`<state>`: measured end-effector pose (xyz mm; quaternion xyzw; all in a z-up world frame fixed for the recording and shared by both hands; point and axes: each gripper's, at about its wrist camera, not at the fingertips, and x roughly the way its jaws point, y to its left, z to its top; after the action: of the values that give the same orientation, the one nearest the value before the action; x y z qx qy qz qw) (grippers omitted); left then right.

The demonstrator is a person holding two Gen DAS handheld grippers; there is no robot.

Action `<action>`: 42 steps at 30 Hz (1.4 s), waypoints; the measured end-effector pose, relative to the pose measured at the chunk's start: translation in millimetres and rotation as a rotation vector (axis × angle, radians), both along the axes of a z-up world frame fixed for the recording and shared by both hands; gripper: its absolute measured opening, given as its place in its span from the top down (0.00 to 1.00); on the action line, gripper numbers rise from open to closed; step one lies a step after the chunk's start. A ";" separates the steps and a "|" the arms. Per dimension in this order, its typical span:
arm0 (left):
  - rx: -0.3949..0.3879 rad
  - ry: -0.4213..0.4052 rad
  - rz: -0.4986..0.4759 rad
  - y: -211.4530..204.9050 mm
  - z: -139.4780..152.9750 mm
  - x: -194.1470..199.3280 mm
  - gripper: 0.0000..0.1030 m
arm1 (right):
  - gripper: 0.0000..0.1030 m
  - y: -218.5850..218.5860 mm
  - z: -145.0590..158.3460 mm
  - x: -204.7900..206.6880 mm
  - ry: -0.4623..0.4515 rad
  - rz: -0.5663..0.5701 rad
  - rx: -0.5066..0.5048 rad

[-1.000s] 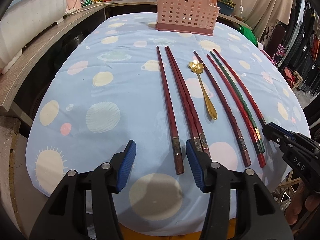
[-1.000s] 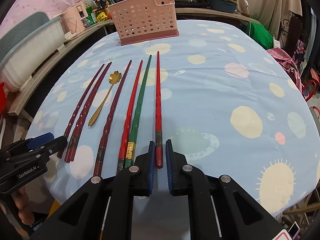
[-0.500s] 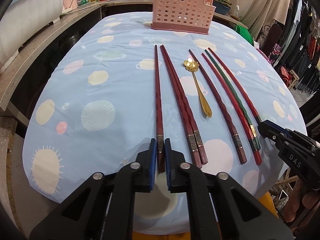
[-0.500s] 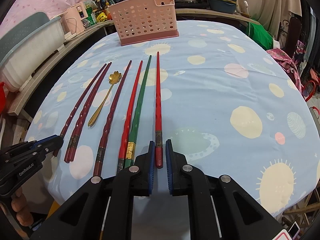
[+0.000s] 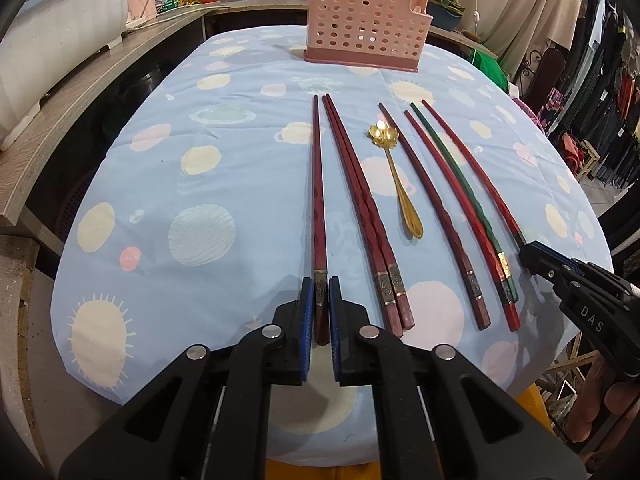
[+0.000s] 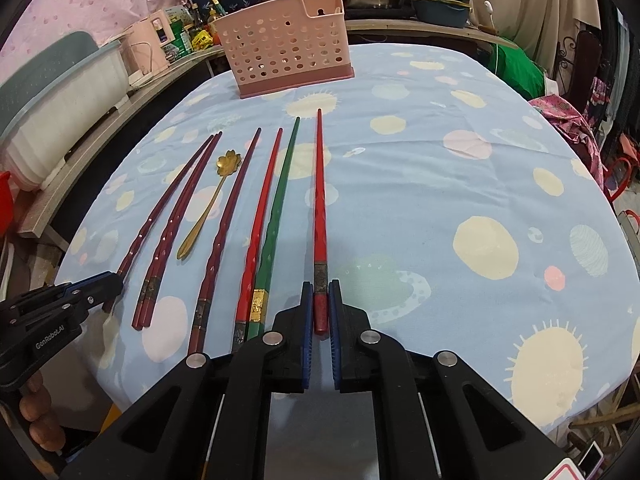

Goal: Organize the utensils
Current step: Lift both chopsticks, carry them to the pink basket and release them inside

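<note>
With my left gripper [image 5: 319, 300] clamped on the dark red chopstick [image 5: 318, 192] and my right gripper [image 6: 319, 304] on the bright red chopstick [image 6: 319, 208], I'd lift both level off the counter [image 5: 160, 184] toward the pink basket [image 5: 366, 36] at twelve o'clock.

The tablecloth [image 5: 208, 184] is soft matt cloth, faintly creased. The chopsticks [image 5: 319, 200] look lacquered and glossy, with dull metal bands. The spoon [image 5: 394, 168] is shiny golden metal. The basket [image 5: 364, 28] is smooth pink plastic, perforated. The counter [image 5: 80, 92] shows matt wood grain.
</note>
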<state>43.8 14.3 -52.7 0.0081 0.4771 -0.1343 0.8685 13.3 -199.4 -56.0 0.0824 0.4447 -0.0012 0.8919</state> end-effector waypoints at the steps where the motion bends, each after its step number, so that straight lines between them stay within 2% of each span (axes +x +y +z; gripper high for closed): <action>1: -0.004 -0.003 0.004 1.1 2.5 0.5 0.93 | 0.93 -1.8 3.0 0.2 -0.009 -0.004 0.001; 7: -0.057 -0.036 0.027 9.7 31.0 9.6 0.93 | 0.93 -15.0 30.8 2.6 -0.083 -0.029 0.009; 16: -0.080 -0.166 0.048 15.6 93.5 38.6 0.93 | 0.93 -35.6 87.5 20.4 -0.223 -0.051 0.017; 25: -0.095 -0.317 0.045 3.7 164.5 85.7 0.93 | 0.93 -50.8 143.9 64.2 -0.346 -0.039 0.029; 37: -0.120 -0.412 0.052 -10.9 219.6 142.5 0.93 | 0.93 -55.6 202.8 120.3 -0.461 -0.027 0.041; 42: -0.150 -0.476 0.056 -17.0 252.7 159.4 0.93 | 0.93 -56.4 233.6 141.9 -0.536 -0.027 0.051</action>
<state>203.2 -2.7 200.0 -0.0381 0.2479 -0.1396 0.9579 155.3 -255.8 177.6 0.1079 0.1913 0.0199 0.9754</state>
